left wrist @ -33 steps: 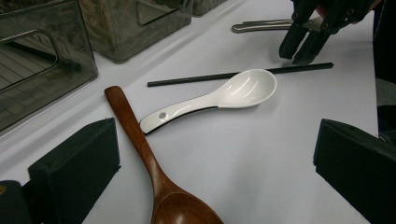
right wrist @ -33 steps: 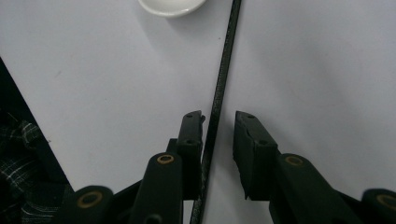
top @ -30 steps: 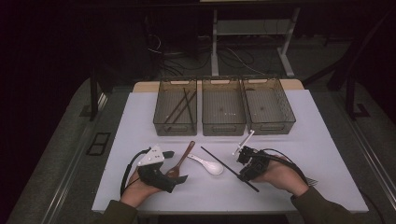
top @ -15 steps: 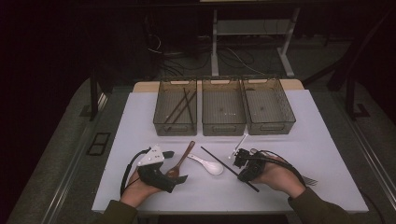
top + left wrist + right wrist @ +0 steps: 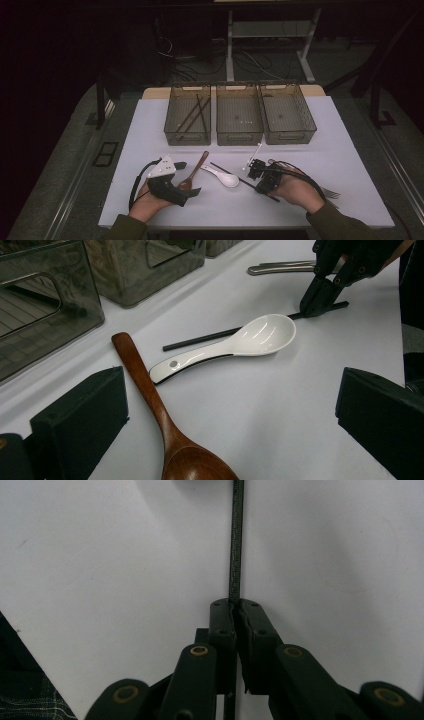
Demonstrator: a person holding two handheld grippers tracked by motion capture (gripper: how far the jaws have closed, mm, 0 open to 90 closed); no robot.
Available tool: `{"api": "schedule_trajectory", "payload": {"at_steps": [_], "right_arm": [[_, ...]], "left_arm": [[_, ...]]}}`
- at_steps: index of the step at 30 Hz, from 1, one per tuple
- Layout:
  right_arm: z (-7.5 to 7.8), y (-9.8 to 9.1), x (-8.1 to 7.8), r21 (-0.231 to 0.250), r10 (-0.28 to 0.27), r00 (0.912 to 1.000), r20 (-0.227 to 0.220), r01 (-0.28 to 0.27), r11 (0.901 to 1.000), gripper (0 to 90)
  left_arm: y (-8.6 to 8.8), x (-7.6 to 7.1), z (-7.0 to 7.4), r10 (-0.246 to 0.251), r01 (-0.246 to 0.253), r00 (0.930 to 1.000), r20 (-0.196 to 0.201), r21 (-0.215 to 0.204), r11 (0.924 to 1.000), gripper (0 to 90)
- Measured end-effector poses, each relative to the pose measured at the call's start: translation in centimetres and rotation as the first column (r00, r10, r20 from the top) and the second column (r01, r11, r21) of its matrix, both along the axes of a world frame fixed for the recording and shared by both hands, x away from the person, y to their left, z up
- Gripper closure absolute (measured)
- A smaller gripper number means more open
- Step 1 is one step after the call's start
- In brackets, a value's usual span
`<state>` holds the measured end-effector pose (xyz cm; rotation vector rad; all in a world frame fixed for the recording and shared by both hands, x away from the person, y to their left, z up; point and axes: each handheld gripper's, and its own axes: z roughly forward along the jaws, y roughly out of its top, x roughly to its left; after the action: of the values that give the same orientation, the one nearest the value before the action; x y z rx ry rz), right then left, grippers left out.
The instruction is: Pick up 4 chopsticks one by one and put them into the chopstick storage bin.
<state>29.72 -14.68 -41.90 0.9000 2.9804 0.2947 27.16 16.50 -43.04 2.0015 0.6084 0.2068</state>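
High view first: we see the right gripper (image 5: 252,172) down on the white table (image 5: 345,160), jaws pinched on the black chopstick (image 5: 222,170), which lies slantwise just below the middle bin (image 5: 239,131); its jaws have just been closing, the stick between them. We judge the low grip is there to lift the stick off the flat top, likely toward the left bin (image 5: 188,135), where dark sticks already lie. The left gripper (image 5: 187,192) rests beside the wooden spoon (image 5: 192,175), jaws apart, holding nothing, probably waiting its turn. The white spoon (image 5: 222,176) lies between the two grippers, over or against the chopstick. A fork (image 5: 330,192) is half hidden behind the right hand. Left gripper view: the two black jaws stand wide at the frame's sides, the wooden spoon (image 5: 165,425) between them but untouched, its bowl cut off at the bottom. The white spoon (image 5: 235,342) covers part of the chopstick (image 5: 200,339); the right gripper (image 5: 320,297) is clamped on the stick's far end. Bin contents are murky through the tinted walls. Right gripper view: pads are pressed tight on the chopstick (image 5: 236,540), whose far end runs out of frame at the top; the part behind the pads is hidden.
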Motion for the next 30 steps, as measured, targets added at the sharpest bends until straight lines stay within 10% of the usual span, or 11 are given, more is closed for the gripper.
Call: {"api": "schedule_trajectory", "payload": {"at_steps": [18, 30], "right_arm": [[0.0, -0.9, 0.4, 0.034, -0.018, 0.9996, 0.02, 0.018, 0.9993, 85.0], [1.0, -3.4, 1.3, 0.191, -0.091, 0.9954, 0.028, 0.084, 0.9779, 85.1]], "left_arm": [[0.0, 0.0, 0.0, -0.001, 0.001, 1.0, 0.0, 0.002, 1.0, 0.0], [0.0, 0.0, 0.0, -0.001, 0.001, 1.0, 0.002, 0.001, 1.0, 0.0]]}}
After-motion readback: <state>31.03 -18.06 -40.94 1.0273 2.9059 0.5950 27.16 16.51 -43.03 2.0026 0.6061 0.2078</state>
